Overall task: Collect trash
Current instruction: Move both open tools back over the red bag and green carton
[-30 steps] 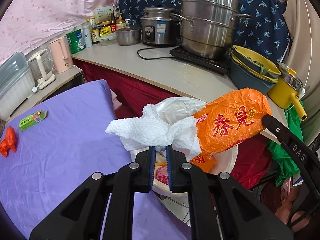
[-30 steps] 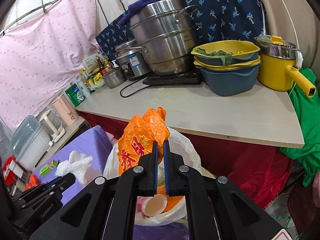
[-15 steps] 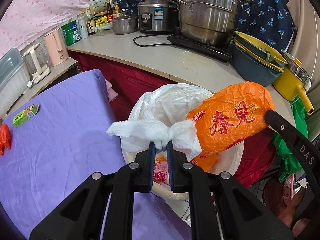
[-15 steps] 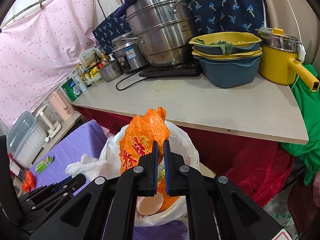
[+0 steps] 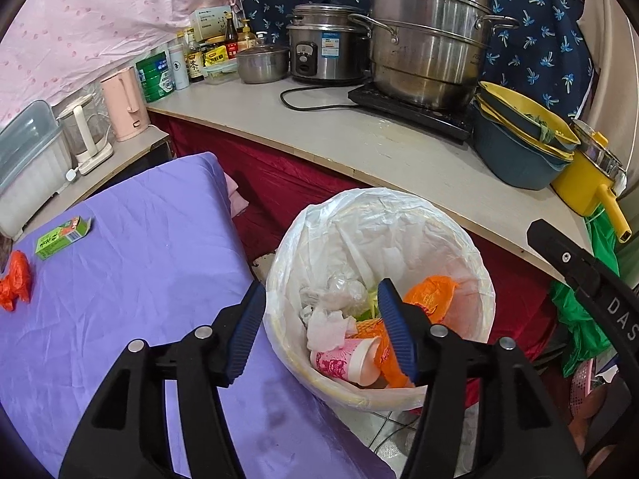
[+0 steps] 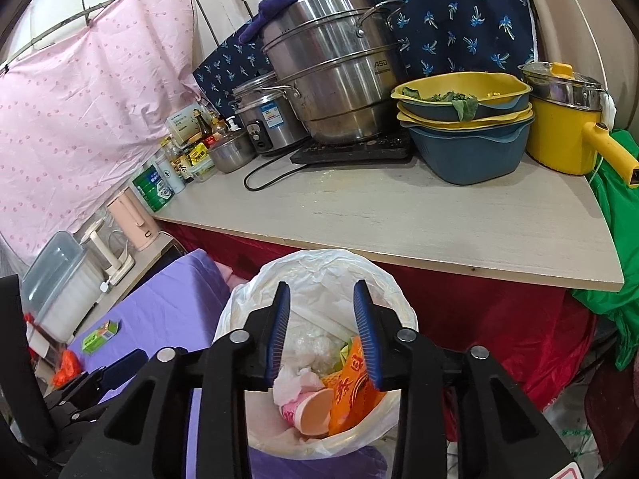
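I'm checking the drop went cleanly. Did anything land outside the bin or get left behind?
Nothing spilled: the white tissue and orange bag lie inside the lined bin. Still out on the purple cloth are a green carton and orange plastic scrap. Both grippers' jaws are opening, with nothing between them.

The trash bin [image 5: 279,279] is a round one lined with a thin white plastic bag, sitting on the floor just right of the purple-covered table. Inside there's a crumpled white paper towel [image 5: 329,327], an orange plastic bag [image 5: 429,297] with red print and a pink paper cup [image 5: 347,361] on its side. A green carton [image 5: 62,237] and an orange wrapper [image 5: 16,285] lie on the table's far left.
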